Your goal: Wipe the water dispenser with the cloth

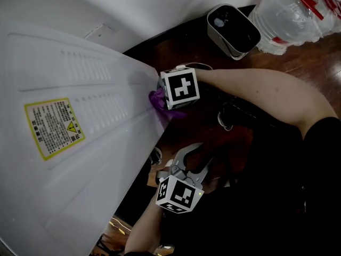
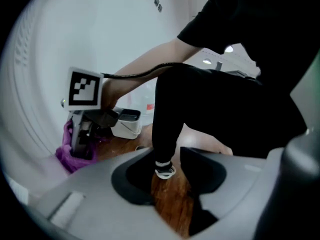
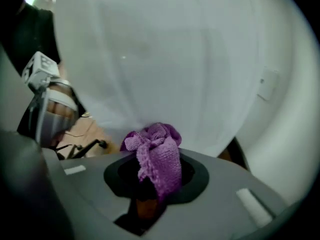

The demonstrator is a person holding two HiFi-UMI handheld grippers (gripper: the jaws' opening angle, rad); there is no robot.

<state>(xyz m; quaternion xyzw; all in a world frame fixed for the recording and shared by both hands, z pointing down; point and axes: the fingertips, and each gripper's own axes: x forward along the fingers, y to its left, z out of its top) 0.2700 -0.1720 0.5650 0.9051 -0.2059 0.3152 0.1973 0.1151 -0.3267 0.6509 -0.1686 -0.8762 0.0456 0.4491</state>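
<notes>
The big white plastic water dispenser fills the left half of the head view, its ribbed panel slanting toward the centre. At the panel's right edge, centre frame, the right gripper pinches a bunched purple knitted cloth and holds it against the white surface. The left gripper, low in the centre of the head view, has its jaws spread with nothing between them. It points at the brown wooden floor.

The wiping stroke looks under way. The next move probably calls for dragging the cloth along the panel with steady pressure and a firm pinch.

Counted: one dispenser, two grippers, one cloth, one yellow warning label on the panel.
</notes>
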